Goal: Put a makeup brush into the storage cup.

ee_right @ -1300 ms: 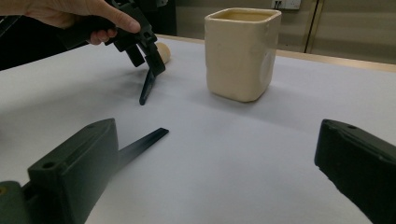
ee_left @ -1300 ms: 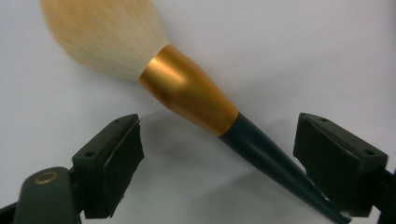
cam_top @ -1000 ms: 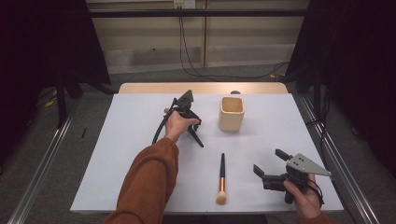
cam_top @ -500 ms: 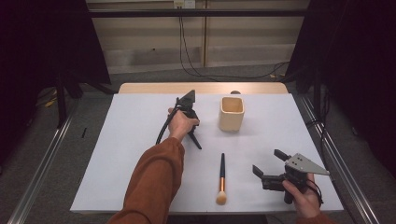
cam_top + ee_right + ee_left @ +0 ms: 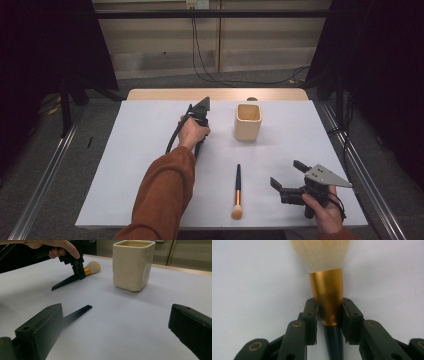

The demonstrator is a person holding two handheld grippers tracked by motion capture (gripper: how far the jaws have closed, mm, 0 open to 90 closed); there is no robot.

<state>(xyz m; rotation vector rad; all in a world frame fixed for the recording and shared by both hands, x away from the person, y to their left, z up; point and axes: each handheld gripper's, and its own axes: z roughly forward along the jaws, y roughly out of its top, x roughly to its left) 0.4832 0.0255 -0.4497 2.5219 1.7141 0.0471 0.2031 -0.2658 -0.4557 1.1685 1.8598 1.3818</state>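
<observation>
My left gripper is shut on the gold ferrule of a makeup brush; its jaws have just been closing on it. The cream bristles point away and the black handle runs back between the jaws. In the high view this gripper stands at the table's middle back under a hand in a rust sleeve, left of a cream square cup. A second brush lies near the front edge. My right gripper is open at the front right with nothing between its fingers, aimed at the cup and the left gripper.
A white sheet covers the table, with a wooden strip along the far edge. The left gripper's black cable loops beside the hand. Metal rails run along both sides of the table. The second brush's handle tip lies just ahead of my right jaws.
The left hand has shifted slightly over its gripper in the high view. The front brush, the cup and the right gripper have kept their places.
</observation>
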